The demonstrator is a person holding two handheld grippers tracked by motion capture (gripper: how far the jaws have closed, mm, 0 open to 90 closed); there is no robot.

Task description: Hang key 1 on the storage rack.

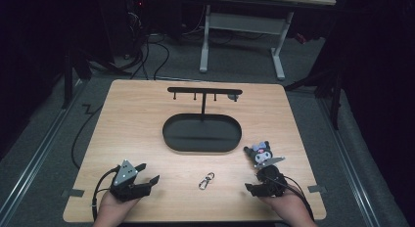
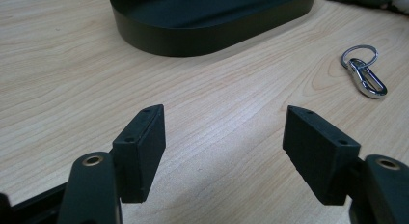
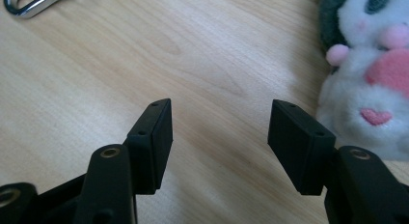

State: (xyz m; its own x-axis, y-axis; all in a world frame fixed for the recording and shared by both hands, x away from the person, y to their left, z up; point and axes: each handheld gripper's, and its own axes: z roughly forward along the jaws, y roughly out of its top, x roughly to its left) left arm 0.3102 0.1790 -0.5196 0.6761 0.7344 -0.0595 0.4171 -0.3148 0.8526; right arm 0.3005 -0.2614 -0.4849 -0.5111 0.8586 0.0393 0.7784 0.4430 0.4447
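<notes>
Progress: nothing hangs on the hook stand; plush toy and key clasp lie on the table.
Left gripper: jaws spread, empty.
Right gripper: jaws spread, empty, beside the plush.
Left to do: pick up, hang.

lying on the wood near the right front: a plush in black and white, pink cheeks and a pink heart nose, a small bow on its head, face up. resting well apart to its left: a silver clip, ring attached, flat, closed, before the tray.
</notes>
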